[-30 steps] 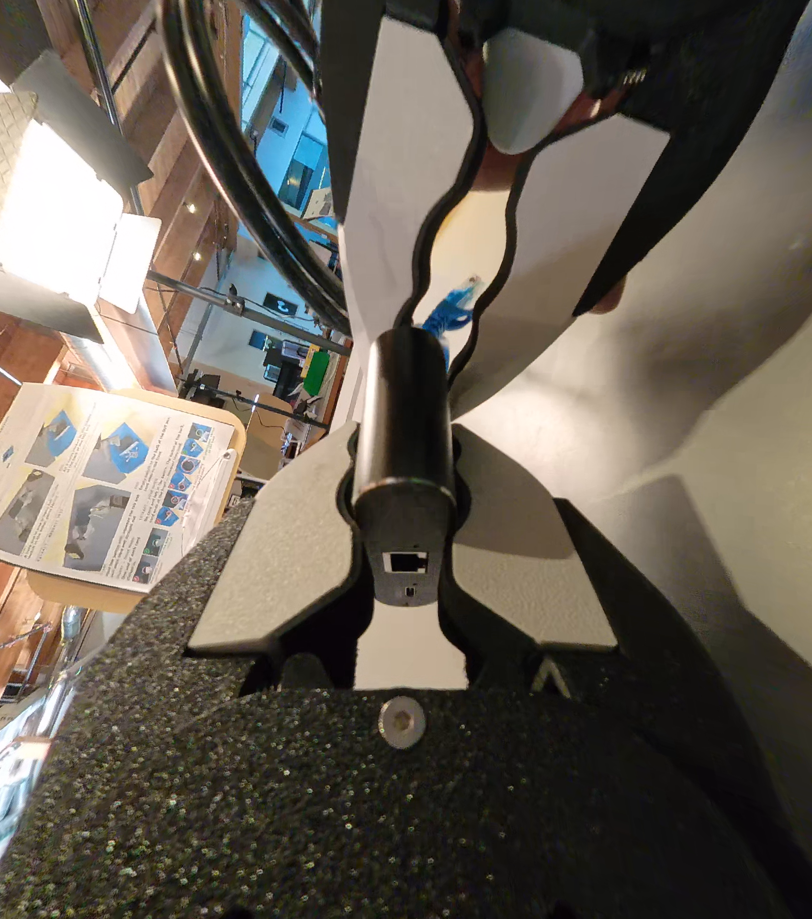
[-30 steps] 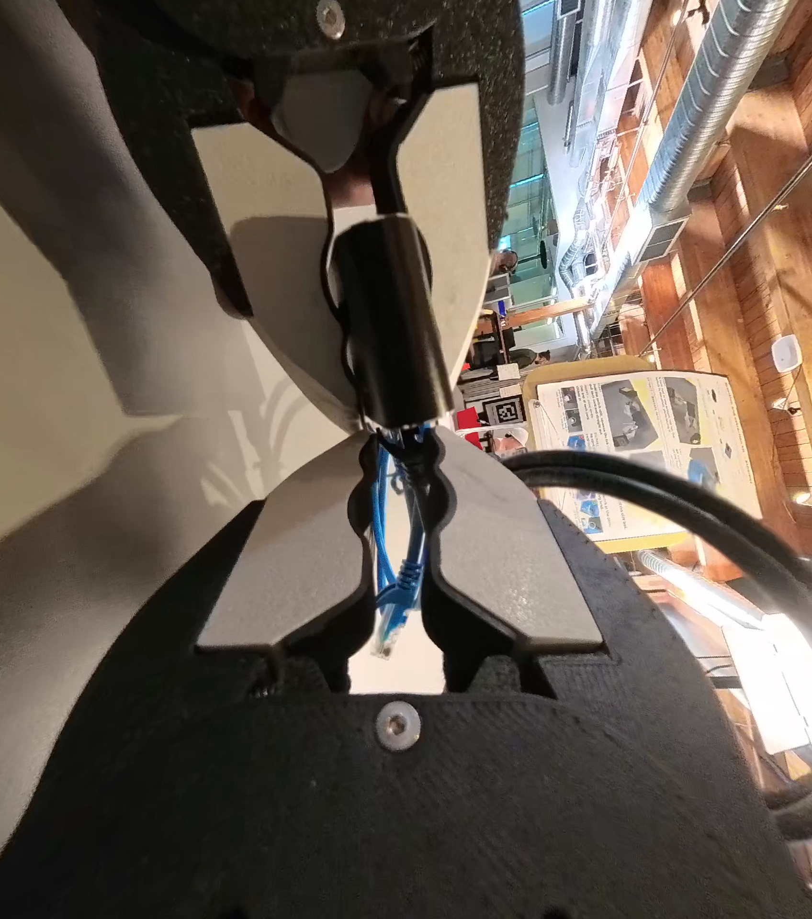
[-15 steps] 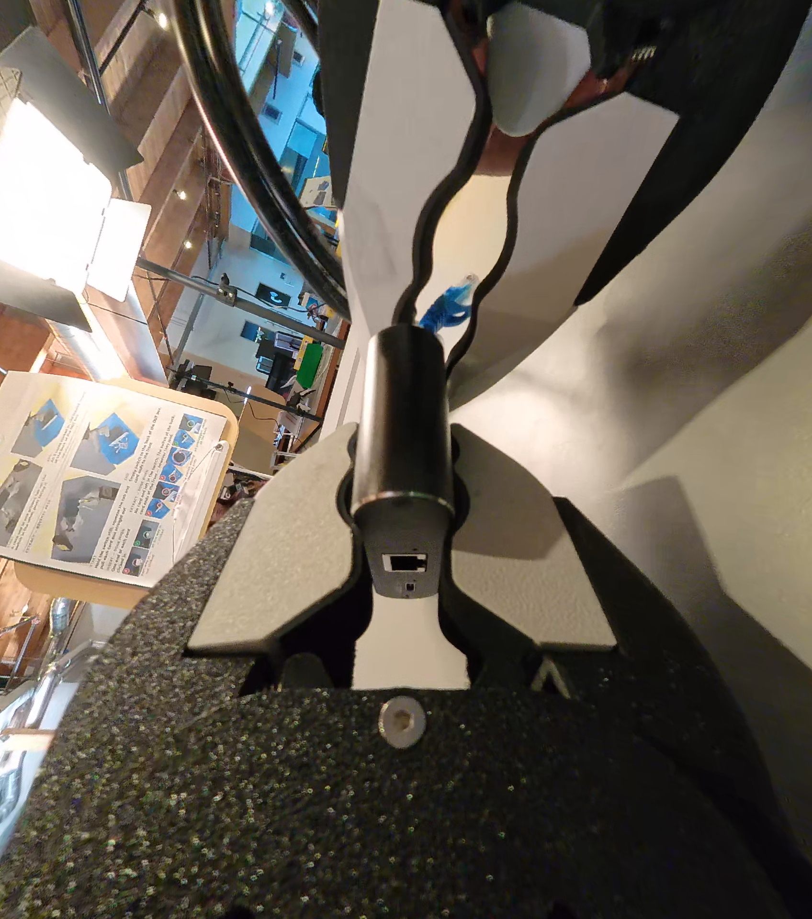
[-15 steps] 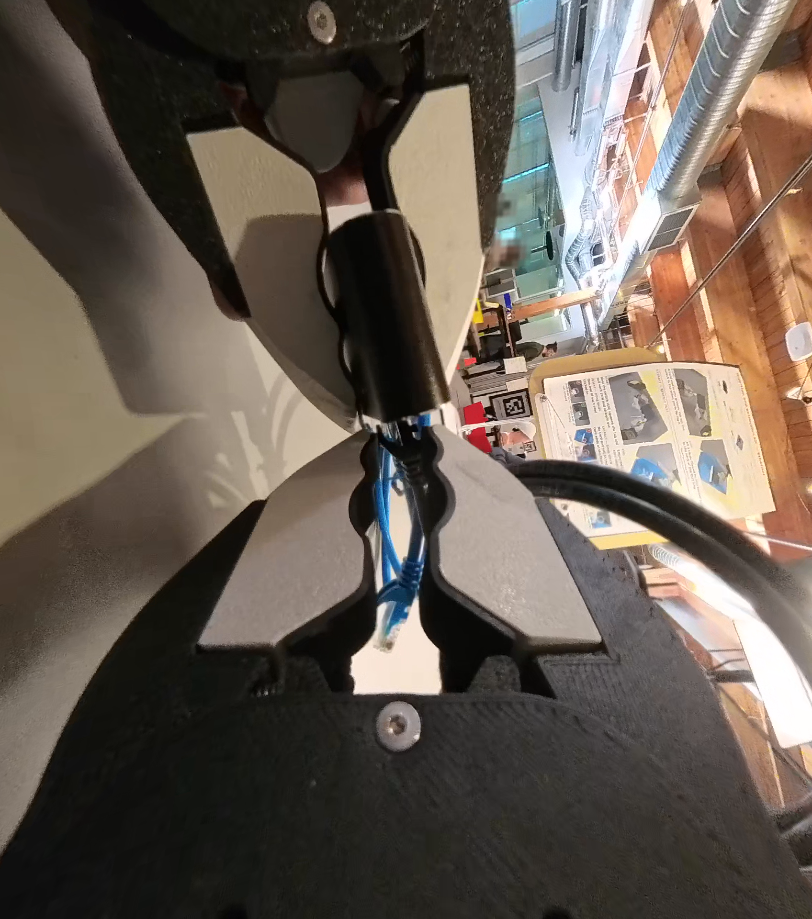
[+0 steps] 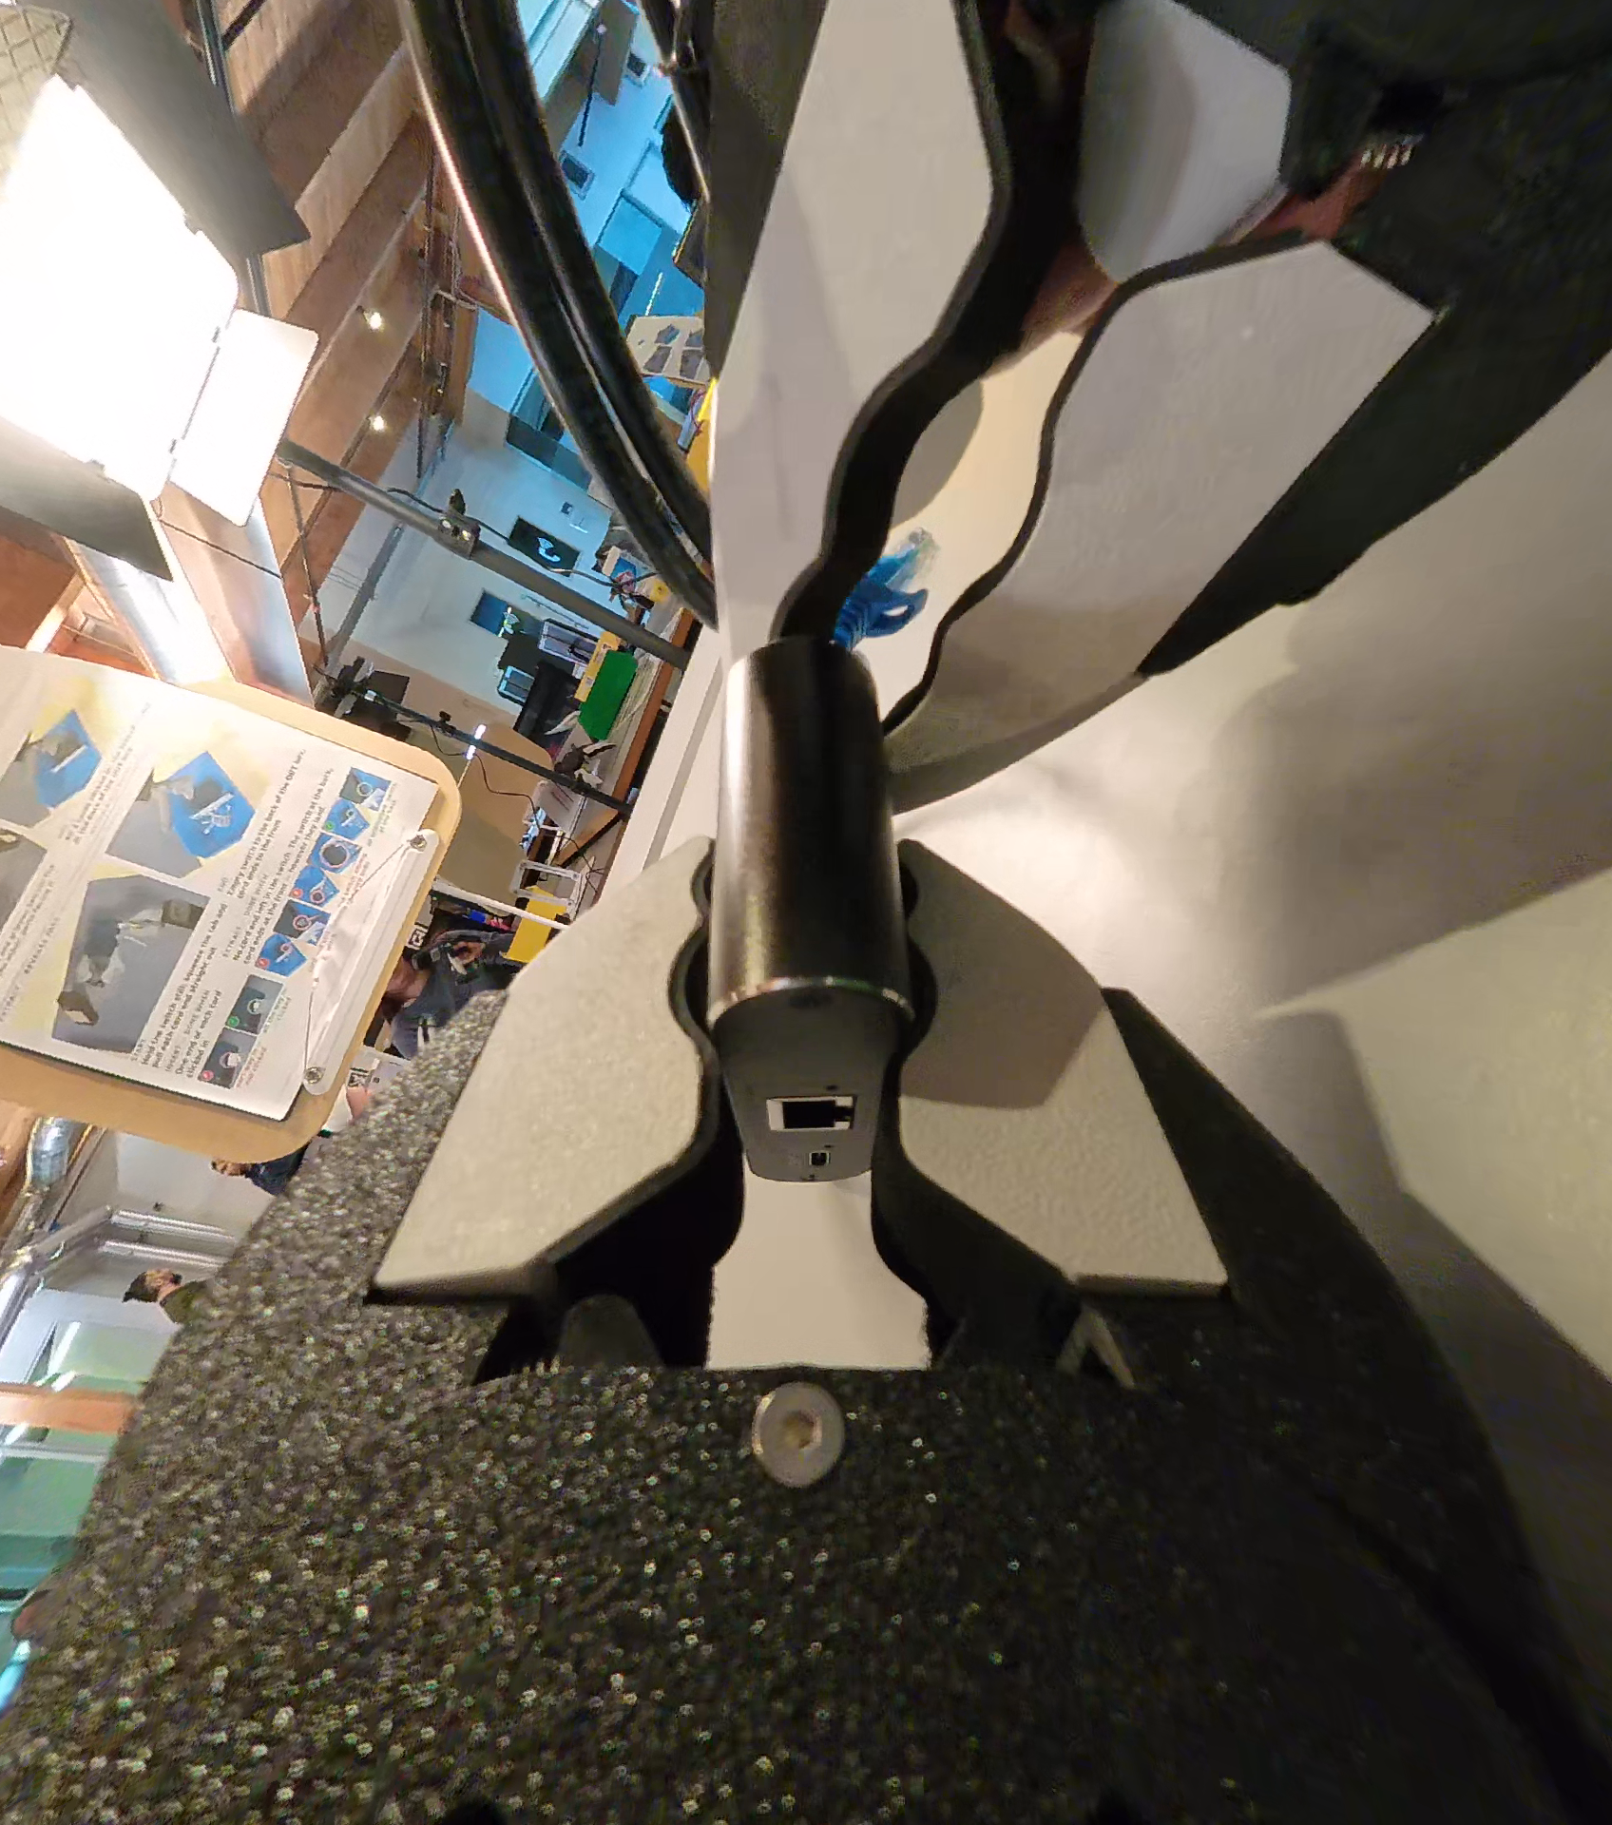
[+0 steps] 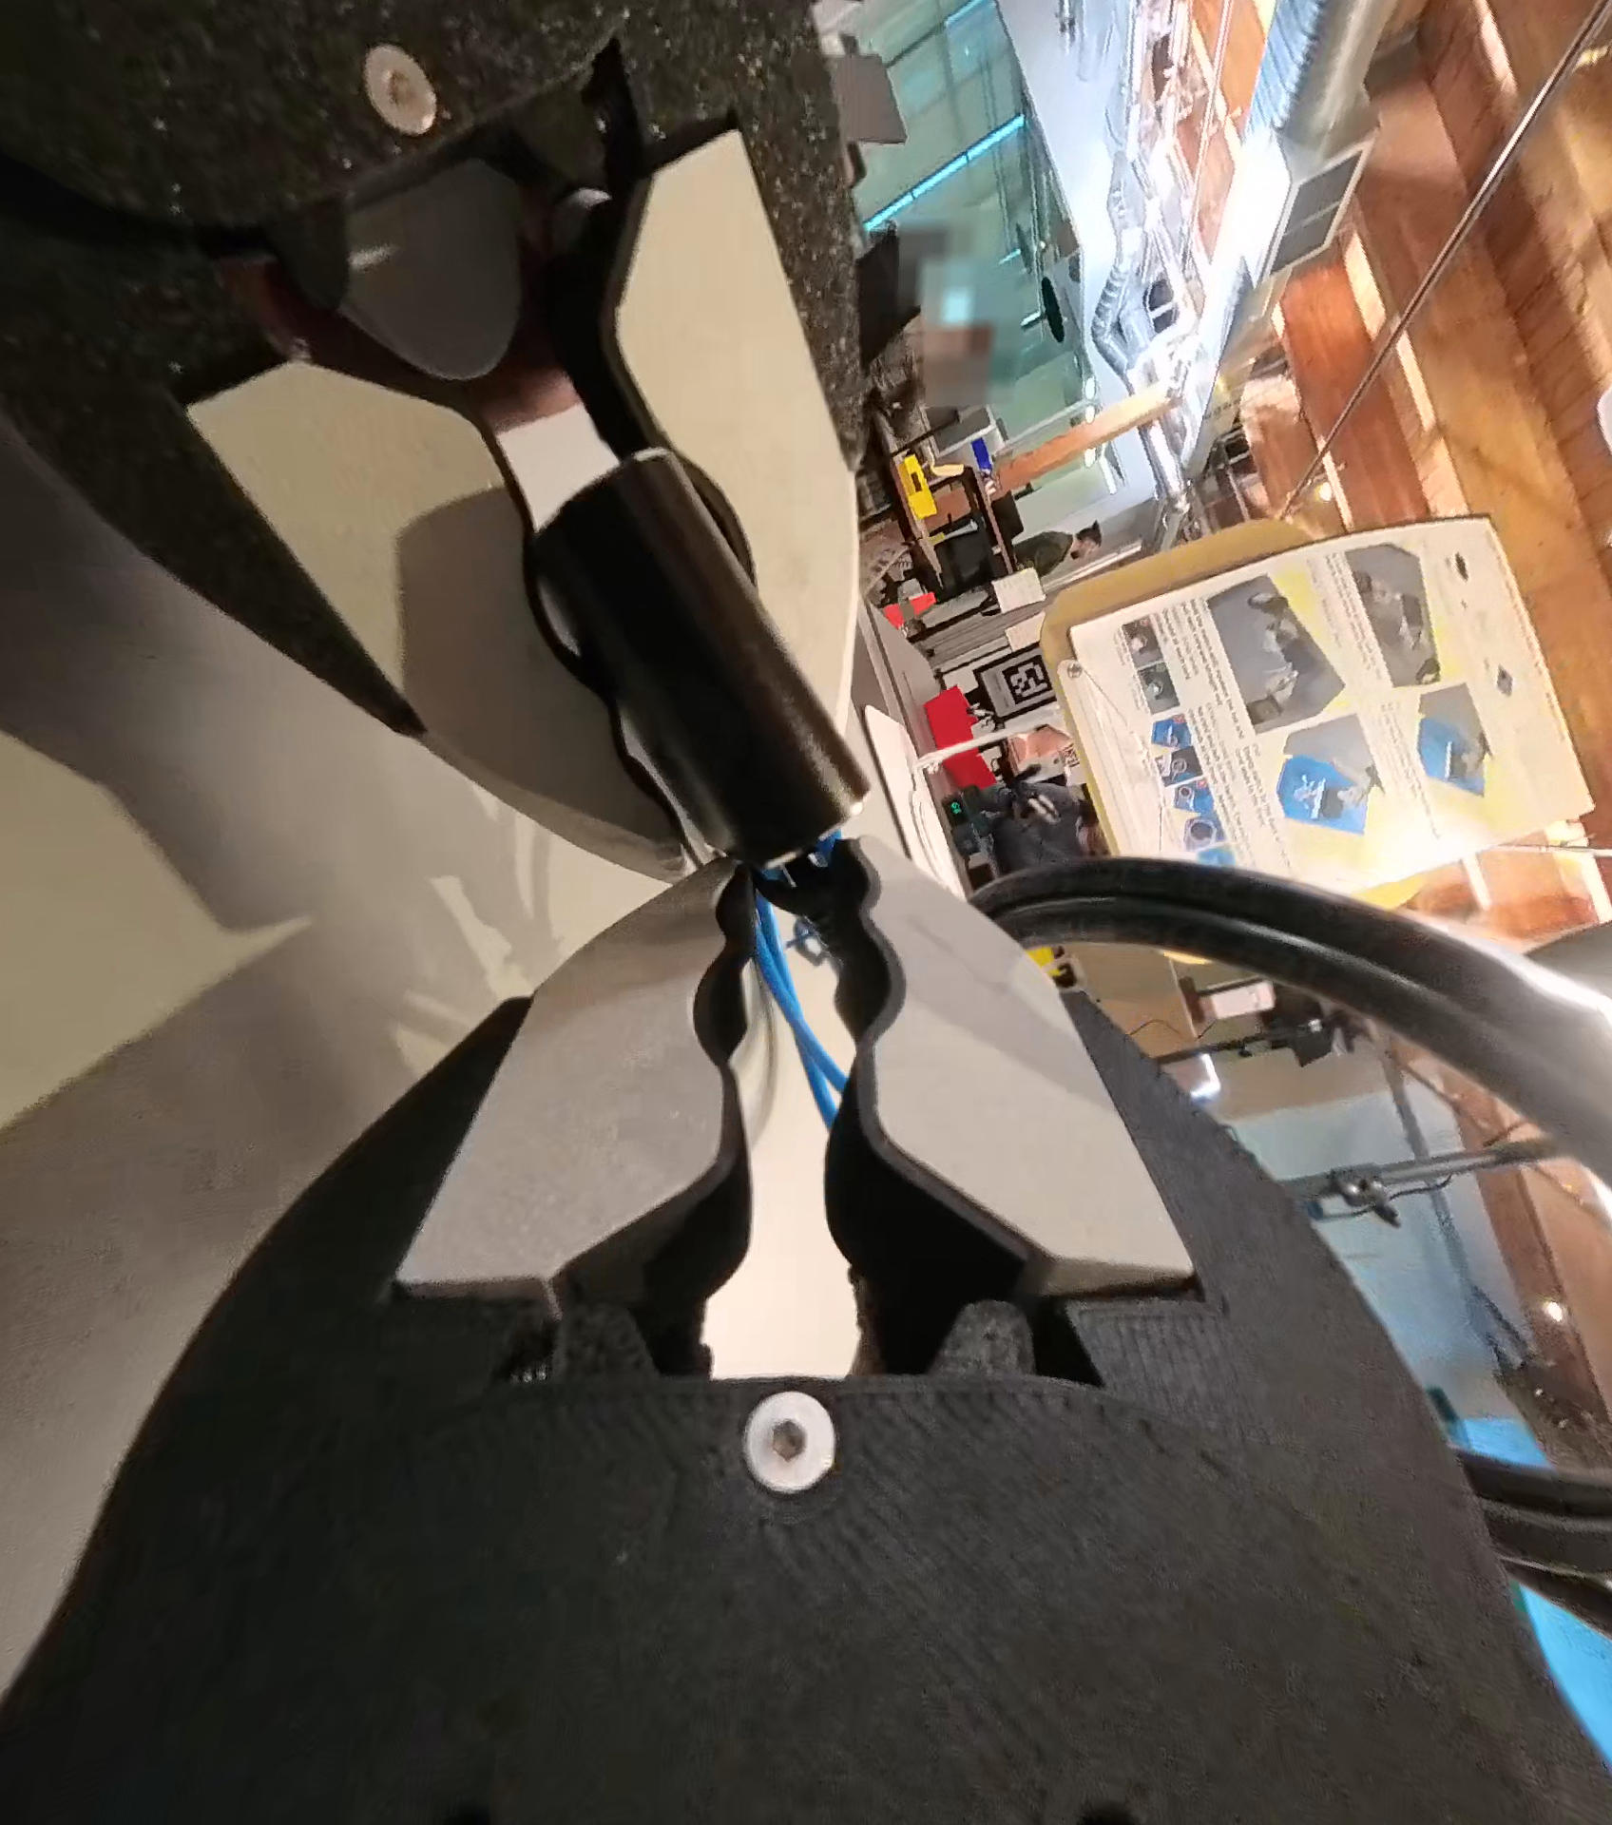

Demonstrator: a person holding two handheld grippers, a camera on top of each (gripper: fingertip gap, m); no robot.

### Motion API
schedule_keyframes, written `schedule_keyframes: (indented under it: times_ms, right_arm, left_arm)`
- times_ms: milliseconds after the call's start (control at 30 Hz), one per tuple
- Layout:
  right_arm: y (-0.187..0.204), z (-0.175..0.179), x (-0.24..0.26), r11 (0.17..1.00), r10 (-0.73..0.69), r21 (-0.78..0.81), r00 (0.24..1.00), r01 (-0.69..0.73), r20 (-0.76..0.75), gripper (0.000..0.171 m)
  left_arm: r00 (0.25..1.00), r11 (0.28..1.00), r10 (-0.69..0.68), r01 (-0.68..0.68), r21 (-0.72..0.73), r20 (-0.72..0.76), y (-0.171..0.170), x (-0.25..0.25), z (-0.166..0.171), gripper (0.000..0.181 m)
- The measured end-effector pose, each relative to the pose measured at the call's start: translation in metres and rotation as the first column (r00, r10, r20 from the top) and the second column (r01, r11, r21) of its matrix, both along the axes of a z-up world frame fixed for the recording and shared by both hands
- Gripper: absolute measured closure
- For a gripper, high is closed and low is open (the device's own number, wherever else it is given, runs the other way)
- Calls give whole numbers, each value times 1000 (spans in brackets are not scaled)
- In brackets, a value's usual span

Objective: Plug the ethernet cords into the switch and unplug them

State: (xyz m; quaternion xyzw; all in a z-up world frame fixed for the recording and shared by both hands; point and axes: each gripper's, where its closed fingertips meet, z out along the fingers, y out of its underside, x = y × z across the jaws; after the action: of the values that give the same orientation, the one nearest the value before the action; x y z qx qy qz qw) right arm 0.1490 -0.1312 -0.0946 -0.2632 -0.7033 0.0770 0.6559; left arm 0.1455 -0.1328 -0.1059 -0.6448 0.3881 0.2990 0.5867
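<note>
The switch [image 5: 807, 839] is a black cylinder held in the air. My left gripper [image 5: 807, 869] is shut around its near end; an empty port [image 5: 817, 1114] on that end faces the camera. In the right wrist view the switch [image 6: 693, 691] tilts up to the left. My right gripper [image 6: 802, 874] is shut on the blue ethernet cords [image 6: 797, 1027] right at the switch's other end. The cords run back between its fingers. A loose blue plug [image 5: 891, 583] shows between the right gripper's fingers [image 5: 842, 296] in the left wrist view.
A pale table surface [image 5: 1375, 790] lies behind both grippers. A thick black cable [image 6: 1325, 948] loops at the right gripper's side. A poster board [image 5: 140, 889] and a bright light panel [image 5: 81, 296] stand beyond the table, with people far off. Left and right tips are no more than a few centimetres apart.
The right gripper has turned, so the switch now tilts left in its view. The loose blue plug is now hidden in that view. Both grips are unchanged.
</note>
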Motion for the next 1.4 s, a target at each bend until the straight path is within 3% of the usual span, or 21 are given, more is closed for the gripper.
schedule_keyframes:
  times_ms: [833,1133,1400]
  right_arm:
    - [2,-3,2,993,-31,-115,999,30,-6,156]
    - [0,-6,8,993,-22,-120,1000,23,6,156]
    - [-11,-4,12,995,96,-31,995,-96,-14,156]
  left_arm:
    - [998,999,32,-33,-4,-59,0,-1,0,152]
    - [999,999,-35,35,-41,0,-2,8,-4,152]
    - [987,989,-138,142,-36,87,-10,17,-1,153]
